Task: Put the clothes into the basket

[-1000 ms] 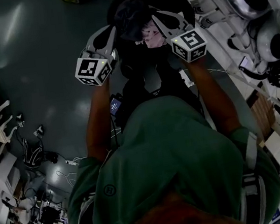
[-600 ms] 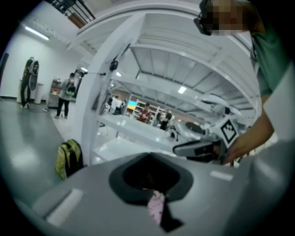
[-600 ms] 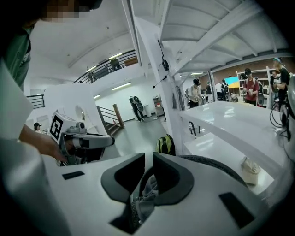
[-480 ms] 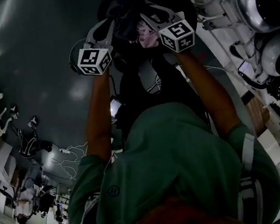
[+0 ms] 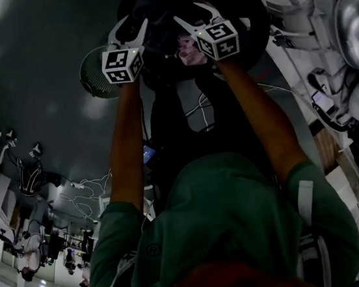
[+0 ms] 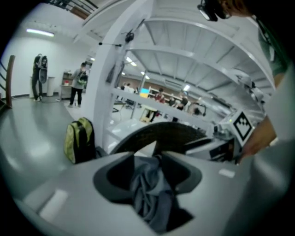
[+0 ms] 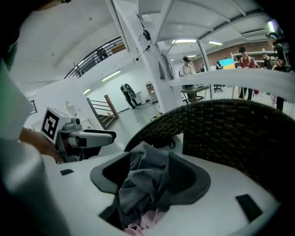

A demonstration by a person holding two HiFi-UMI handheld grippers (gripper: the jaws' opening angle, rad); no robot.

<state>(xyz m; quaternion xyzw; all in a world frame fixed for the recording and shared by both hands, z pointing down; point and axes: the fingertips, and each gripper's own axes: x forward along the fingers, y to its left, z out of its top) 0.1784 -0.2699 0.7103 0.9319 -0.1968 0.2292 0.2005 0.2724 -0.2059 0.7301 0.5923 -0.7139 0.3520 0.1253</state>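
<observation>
1. Opening over the basket (image 5: 251, 12) at the top of the frame, the left gripper (image 5: 133, 31) and right gripper (image 5: 194, 18) have just spread their jaws wide.
2. The grey clothes (image 6: 150, 189) still sag between both pairs, unpressed, above the basket.
3. Release looks begun; the bundle should drop in.

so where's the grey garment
Head view, top centre: the grey garment sits between the left hand-held gripper and right hand-held gripper, whose jaws have just been opening, over the woven basket.
</observation>
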